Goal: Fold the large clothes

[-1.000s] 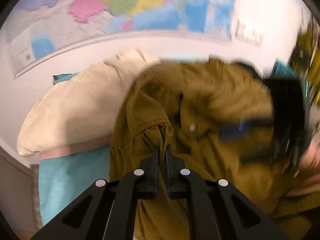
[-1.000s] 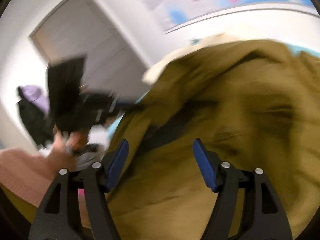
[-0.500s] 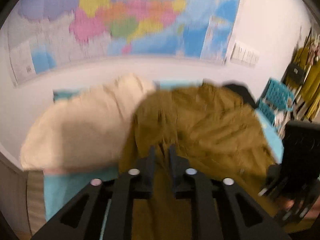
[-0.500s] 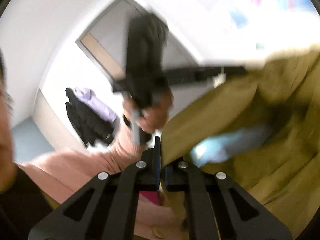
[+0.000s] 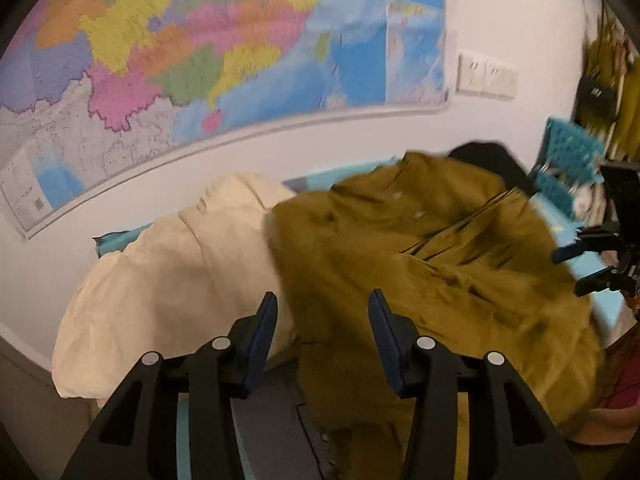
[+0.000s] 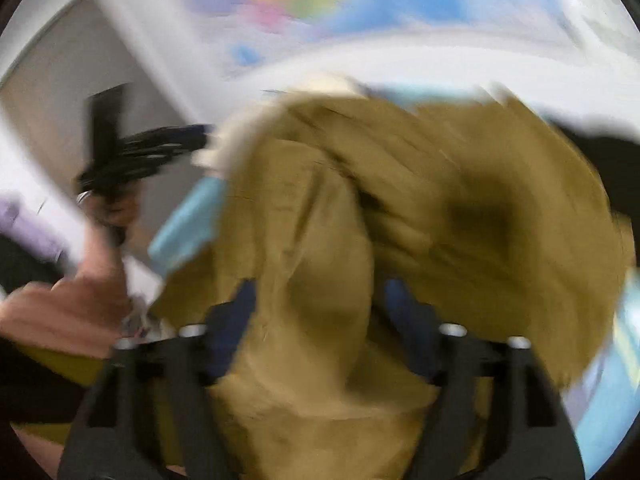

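Olive shirt [image 5: 420, 264] lay crumpled in a heap on the bed, over the light-blue sheet [image 5: 596, 276], its left part overlapping a cream pillow [image 5: 168, 264] that sat toward the wall-side edge. Two buttons showed near the top of the heap. A black item lay behind it by the wall; what it was could not be told.

Left gripper [image 5: 322, 320]: jaws were opening, pads apart. The shirt's near edge showed between and beyond them, but neither pad pressed on cloth. Released.

Right gripper [image 6: 320, 308]: jaws were opening, standing wide. A fold of shirt bulged up between them in a heavily blurred view; no pad was seen pinching it. Read as released, with less certainty. In the left wrist view it appeared at the right edge of the bed, clear of the shirt.

Handling, judged: woven cotton-like cloth, light, soft, no stiffness, creasing readily. It should drape and sag from any single pinch and slide little on the sheet. Not fragile; buttons could snag.

Where to grip, judged: no hem, collar or shoulder seam lay plainly exposed. Best bet was the button placket near the top of the heap, then a matching outer edge with the other gripper, to lift and spread flat before folding.

Fold not yet begun.
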The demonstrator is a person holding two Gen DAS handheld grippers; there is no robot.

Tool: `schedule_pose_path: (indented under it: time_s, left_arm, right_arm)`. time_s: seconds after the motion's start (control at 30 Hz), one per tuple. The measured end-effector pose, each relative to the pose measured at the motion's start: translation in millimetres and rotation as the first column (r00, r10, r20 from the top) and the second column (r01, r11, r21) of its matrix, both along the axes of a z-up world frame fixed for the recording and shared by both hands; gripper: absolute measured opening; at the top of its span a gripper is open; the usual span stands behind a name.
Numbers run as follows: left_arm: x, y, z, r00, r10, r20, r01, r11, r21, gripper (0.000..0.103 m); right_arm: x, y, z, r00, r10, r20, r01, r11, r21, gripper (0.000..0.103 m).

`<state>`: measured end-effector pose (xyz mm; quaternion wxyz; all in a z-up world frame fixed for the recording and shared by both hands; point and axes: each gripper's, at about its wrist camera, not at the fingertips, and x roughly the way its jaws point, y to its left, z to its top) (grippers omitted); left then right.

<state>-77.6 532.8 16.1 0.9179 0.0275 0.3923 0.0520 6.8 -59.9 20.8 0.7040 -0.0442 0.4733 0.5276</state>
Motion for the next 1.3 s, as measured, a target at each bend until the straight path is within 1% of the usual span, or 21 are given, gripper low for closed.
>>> schedule_pose_path:
  time_s: [0.07,0.13,0.2,0.3,0.4,0.43,0.5,0.57,0.6,0.63,0.67,0.73,0.83,0.87,0.9,0.93,0.97,1.07,1.1,1.23,1.3]
  left_arm:
    - [9.1,2.9,-4.0,1.0,0.024,-0.011,-0.023,0.999,0.026,0.046]
    - [20.0,0.4,-2.5,1.0,0.02,-0.002,-0.02,0.998,0.06,0.046]
    - [31.3,-7.2,1.1,1.0,0.006,0.007,-0.007,0.995,0.104,0.05]
    - [61.1,-30.1,-4.8,0.999,-0.044,-0.013,0.046,0.974,0.224,0.064]
    - [92.7,-40.3,-28.3,0.995,-0.055,-0.088,0.077,0.96,0.269,0.065]
    - [108.1,-37.9,-43.2,0.99,-0.041,-0.132,0.077,0.956,0.282,0.06]
    - [124.0,-29.0,-61.7,0.985,0.026,-0.171,0.029,0.949,0.314,0.032]
    - [131.0,-13.4,-72.3,0.983,0.067,-0.173,-0.016,0.96,0.28,0.021]
    - [130.0,-6.1,-71.8,0.985,0.076,-0.156,-0.036,0.968,0.249,0.019]
    - [128.0,-1.8,-69.2,0.986,0.087,-0.141,-0.053,0.972,0.229,0.016]
    - [125.1,3.3,-63.6,0.988,0.102,-0.119,-0.077,0.977,0.199,0.014]
    - [115.6,17.3,-44.6,0.992,0.119,-0.042,-0.115,0.99,0.082,0.014]
    - [106.2,38.0,-22.2,0.99,0.129,0.05,-0.123,0.986,-0.11,0.015]
    - [106.6,41.9,-19.3,0.989,0.133,0.058,-0.123,0.981,-0.148,0.015]
    - [108.5,43.1,-19.0,0.988,0.142,0.06,-0.132,0.981,-0.145,0.016]
    - [112.6,44.4,-21.3,0.983,0.174,0.061,-0.167,0.98,-0.108,0.016]
    - [115.8,46.5,-26.3,0.977,0.209,0.054,-0.205,0.976,-0.069,0.017]
    - [132.2,56.9,-51.2,0.962,0.272,-0.024,-0.273,0.962,-0.022,0.019]
    - [133.2,57.9,-57.2,0.961,0.274,-0.027,-0.274,0.962,0.002,0.019]
    - [124.2,49.3,-52.6,0.966,0.258,0.016,-0.259,0.964,0.056,0.026]
    - [116.4,41.9,-45.2,0.971,0.234,0.048,-0.237,0.968,0.087,0.041]
  right_arm:
    - [4.5,-28.5,-22.4,0.998,-0.069,-0.012,0.069,0.998,-0.015,0.078]
    - [-0.3,-50.2,-32.9,0.993,-0.111,-0.024,0.112,0.993,0.039,0.085]
    - [-18.6,-61.9,-36.3,0.993,-0.116,-0.031,0.119,0.989,0.093,0.086]
    - [-42.5,-59.7,-46.1,0.994,-0.1,0.038,0.096,0.991,0.09,0.091]
    - [-41.0,-49.6,-65.3,0.993,-0.11,0.05,0.105,0.99,0.094,0.097]
    - [-39.0,-43.9,-68.4,0.991,-0.118,0.057,0.113,0.99,0.09,0.097]
    - [-38.2,-36.4,-77.2,0.991,-0.116,0.069,0.111,0.991,0.075,0.097]
    - [-41.8,-33.4,-74.9,0.992,-0.102,0.076,0.096,0.992,0.084,0.067]
    - [-41.2,-34.3,-70.6,0.992,-0.103,0.067,0.097,0.991,0.089,0.053]
    - [-38.4,-38.4,-64.7,0.991,-0.121,0.057,0.115,0.989,0.09,0.033]
    - [-33.6,-46.1,-52.1,0.988,-0.146,0.043,0.14,0.983,0.115,0.022]
    - [-25.9,-63.1,-27.4,0.983,-0.184,0.025,0.176,0.966,0.191,0.016]
    - [-7.8,-90.3,20.6,0.964,-0.266,0.009,0.248,0.911,0.331,0.017]
    - [-3.5,-93.8,32.1,0.959,-0.281,0.029,0.252,0.9,0.355,0.021]
    - [3.6,-92.1,41.7,0.944,-0.32,0.082,0.276,0.901,0.336,0.027]
    - [12.6,-89.6,43.3,0.927,-0.361,0.1,0.316,0.897,0.308,0.046]
    - [24.1,-87.5,41.0,0.912,-0.399,0.097,0.359,0.89,0.282,0.06]
    - [54.8,-82.7,21.1,0.881,-0.464,0.09,0.435,0.871,0.23,0.062]
    - [62.2,-82.3,7.5,0.893,-0.447,0.054,0.426,0.878,0.219,0.062]
    - [62.3,-91.1,-32.2,0.9,-0.435,0.008,0.428,0.889,0.165,0.064]
    - [59.3,-94.9,-43.7,0.897,-0.441,-0.007,0.436,0.885,0.163,0.07]
